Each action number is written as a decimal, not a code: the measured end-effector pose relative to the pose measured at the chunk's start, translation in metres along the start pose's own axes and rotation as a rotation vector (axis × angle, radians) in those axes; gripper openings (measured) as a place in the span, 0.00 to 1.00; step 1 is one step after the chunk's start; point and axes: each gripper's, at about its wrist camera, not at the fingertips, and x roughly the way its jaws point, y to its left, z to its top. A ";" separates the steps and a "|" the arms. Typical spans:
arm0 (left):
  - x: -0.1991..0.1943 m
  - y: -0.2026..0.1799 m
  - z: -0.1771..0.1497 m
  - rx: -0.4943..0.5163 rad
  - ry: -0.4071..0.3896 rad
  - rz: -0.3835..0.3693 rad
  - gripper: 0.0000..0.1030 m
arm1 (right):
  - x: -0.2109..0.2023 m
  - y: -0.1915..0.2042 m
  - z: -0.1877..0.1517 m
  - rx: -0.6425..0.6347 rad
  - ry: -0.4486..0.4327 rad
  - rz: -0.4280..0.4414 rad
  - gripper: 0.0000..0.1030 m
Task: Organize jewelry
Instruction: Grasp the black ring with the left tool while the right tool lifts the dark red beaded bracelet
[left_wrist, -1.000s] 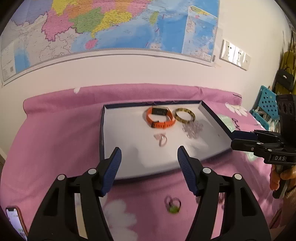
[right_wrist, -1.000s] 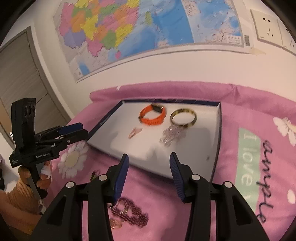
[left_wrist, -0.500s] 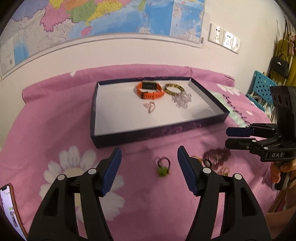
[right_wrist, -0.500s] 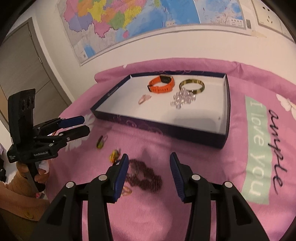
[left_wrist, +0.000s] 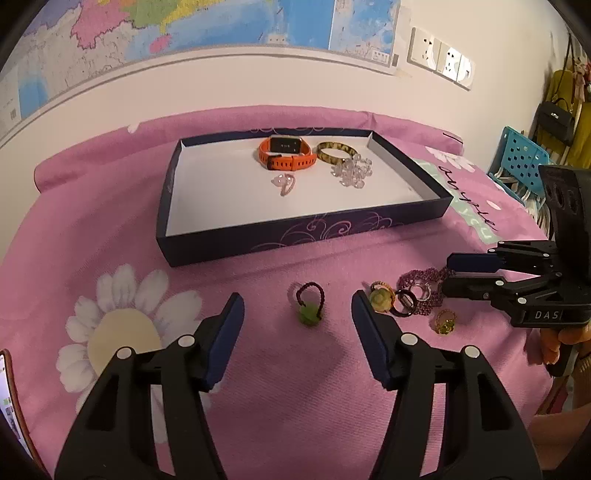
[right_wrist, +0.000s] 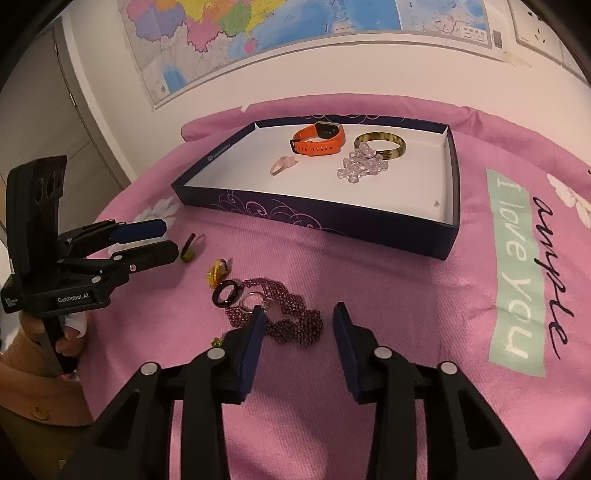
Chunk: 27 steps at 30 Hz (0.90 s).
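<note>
I hold my left gripper (left_wrist: 297, 310) with jaws apart and empty, just closed in a little, framing the green-beaded ring (left_wrist: 309, 306) on the pink cloth (left_wrist: 258, 387). The open box (left_wrist: 295, 230) sits at twelve o'clock. My right gripper (right_wrist: 298, 319), also apart, empty and narrowing, hovers over the purple beaded bracelet (right_wrist: 291, 317). I should lower gently, pinching bead, not fabric.
</note>
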 end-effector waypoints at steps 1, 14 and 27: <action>0.001 0.000 0.000 0.000 0.003 -0.001 0.55 | 0.000 0.001 0.000 -0.005 0.002 -0.005 0.26; 0.009 -0.005 0.000 0.004 0.036 -0.027 0.46 | -0.008 -0.001 0.002 0.012 -0.029 0.025 0.08; 0.007 -0.013 -0.001 0.023 0.032 -0.045 0.40 | -0.039 0.009 0.022 0.011 -0.130 0.102 0.08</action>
